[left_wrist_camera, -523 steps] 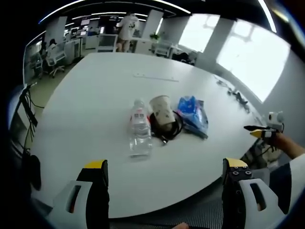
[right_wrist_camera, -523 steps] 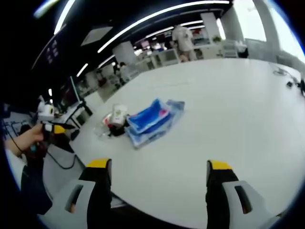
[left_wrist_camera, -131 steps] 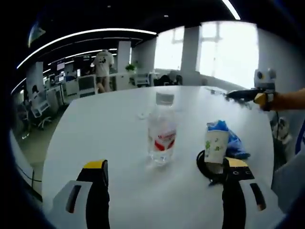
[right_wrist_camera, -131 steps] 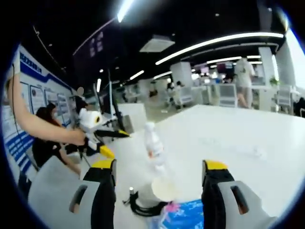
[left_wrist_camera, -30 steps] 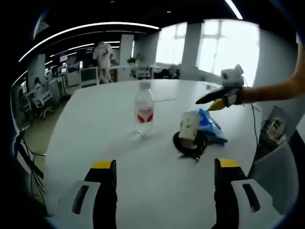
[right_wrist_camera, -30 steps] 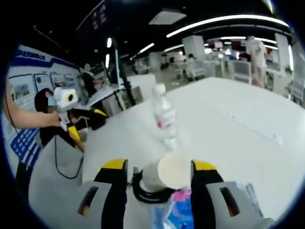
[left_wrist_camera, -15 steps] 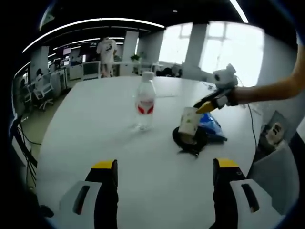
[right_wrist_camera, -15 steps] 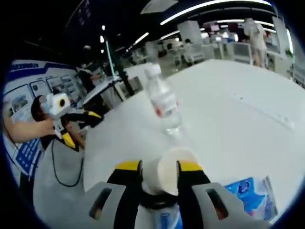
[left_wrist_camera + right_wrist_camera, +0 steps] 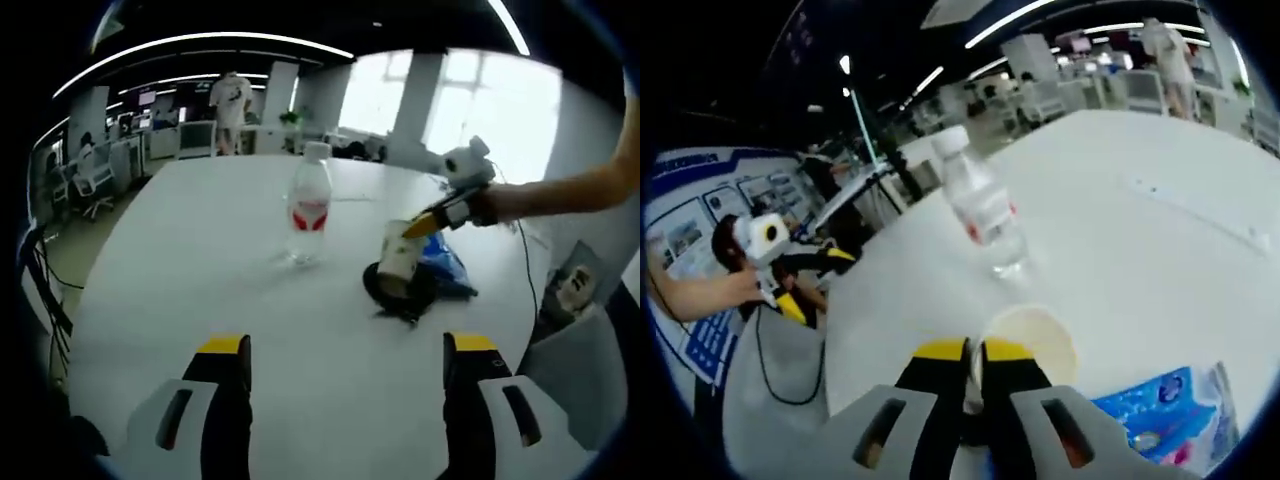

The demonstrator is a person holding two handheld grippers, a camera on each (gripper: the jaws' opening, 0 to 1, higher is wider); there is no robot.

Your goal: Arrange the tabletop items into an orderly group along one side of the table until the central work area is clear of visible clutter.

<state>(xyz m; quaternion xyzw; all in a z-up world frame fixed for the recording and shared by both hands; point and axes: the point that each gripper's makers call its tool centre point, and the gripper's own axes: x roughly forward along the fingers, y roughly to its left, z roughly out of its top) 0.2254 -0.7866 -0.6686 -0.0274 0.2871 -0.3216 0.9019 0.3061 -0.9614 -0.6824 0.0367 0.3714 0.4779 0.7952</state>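
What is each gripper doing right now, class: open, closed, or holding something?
Left gripper: open, holding nothing, above the white table.
Right gripper: closed on the rim of the paper cup.

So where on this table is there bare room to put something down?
Broad bare table lies left of the water bottle and in front of it. It is crowded around the paper cup, black cable coil and blue packet.
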